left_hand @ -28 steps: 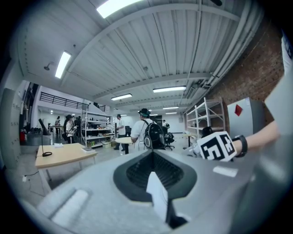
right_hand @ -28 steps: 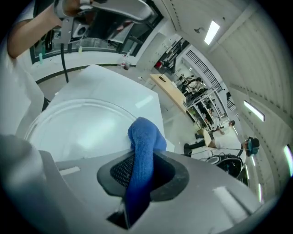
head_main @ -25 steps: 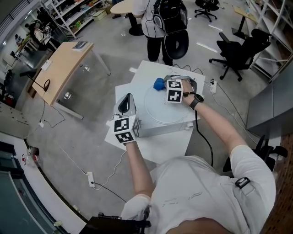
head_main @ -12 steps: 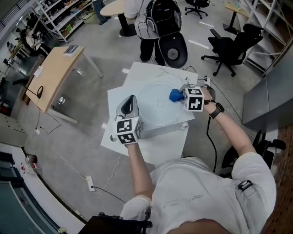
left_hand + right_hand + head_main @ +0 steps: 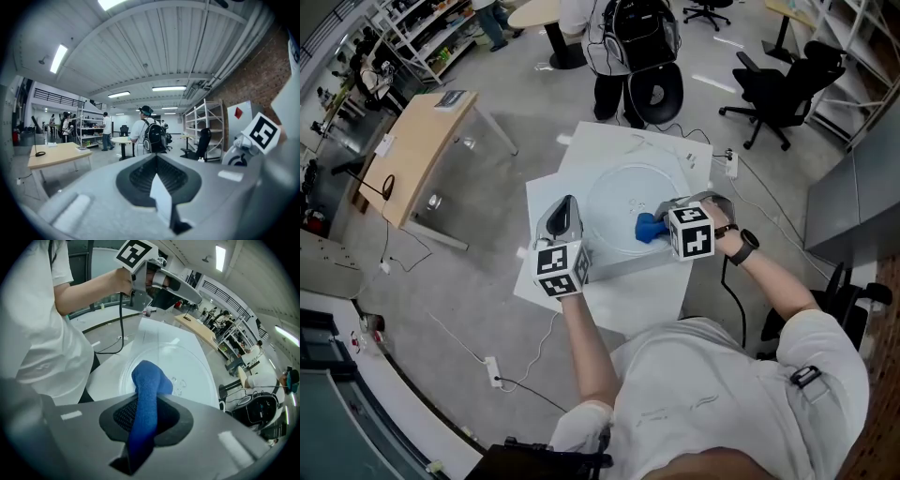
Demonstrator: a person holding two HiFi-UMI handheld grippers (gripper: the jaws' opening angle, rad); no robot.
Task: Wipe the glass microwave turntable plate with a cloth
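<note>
The round glass turntable plate [image 5: 623, 202] lies flat on a white table [image 5: 619, 291]. My right gripper [image 5: 667, 225] is at the plate's near right rim and shut on a blue cloth [image 5: 648, 228], which presses on the glass. In the right gripper view the cloth [image 5: 147, 390] bulges from between the jaws over the plate [image 5: 192, 364]. My left gripper [image 5: 562, 217] hangs just left of the plate's rim, apart from it, pointing away from me. Its jaws [image 5: 159, 185] look shut, with only a thin white sliver at the seam.
A wooden desk [image 5: 412, 150] stands to the left. A person with a backpack [image 5: 633, 37] stands beyond the table, and an office chair [image 5: 783, 75] is at the far right. A power strip [image 5: 492, 370] and cables lie on the floor.
My right gripper has carried the blue cloth from the plate's far side round its right edge to the near right rim. The left gripper has barely moved.
</note>
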